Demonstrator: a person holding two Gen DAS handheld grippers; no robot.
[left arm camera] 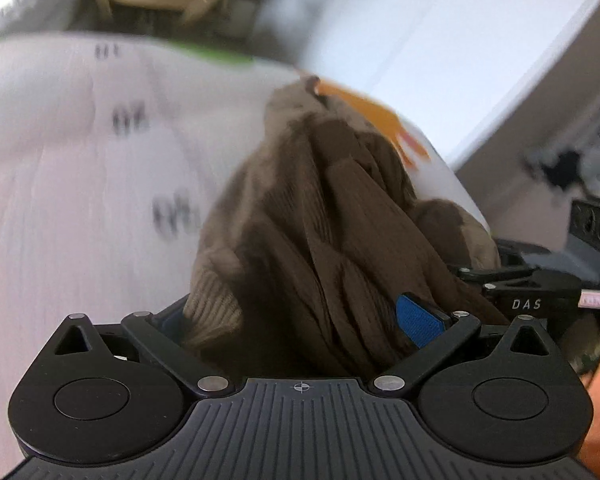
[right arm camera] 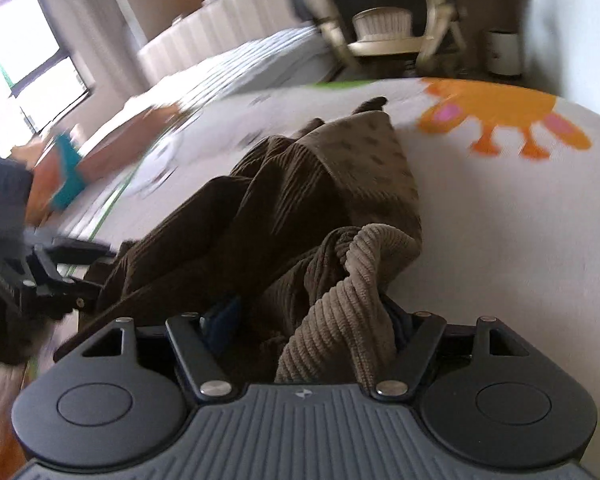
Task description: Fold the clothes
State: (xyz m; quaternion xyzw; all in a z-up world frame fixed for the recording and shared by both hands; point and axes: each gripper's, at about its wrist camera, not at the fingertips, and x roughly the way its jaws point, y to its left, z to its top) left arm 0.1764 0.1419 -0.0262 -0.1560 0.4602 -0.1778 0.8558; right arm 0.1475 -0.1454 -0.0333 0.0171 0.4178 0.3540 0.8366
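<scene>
Left gripper point(left arm camera: 296, 320) angled downward, jaws closed on bunched brown garment point(left arm camera: 339, 220). Right gripper point(right arm camera: 311, 332) angled downward, likewise gripping it.

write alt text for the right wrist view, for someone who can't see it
A bunched brown corduroy garment fills the space between the fingers of the right tool, trailing away over a white mat printed with an orange cartoon animal. The left tool meets the cloth at the left edge, with a bed and chair legs blurred behind.
</scene>
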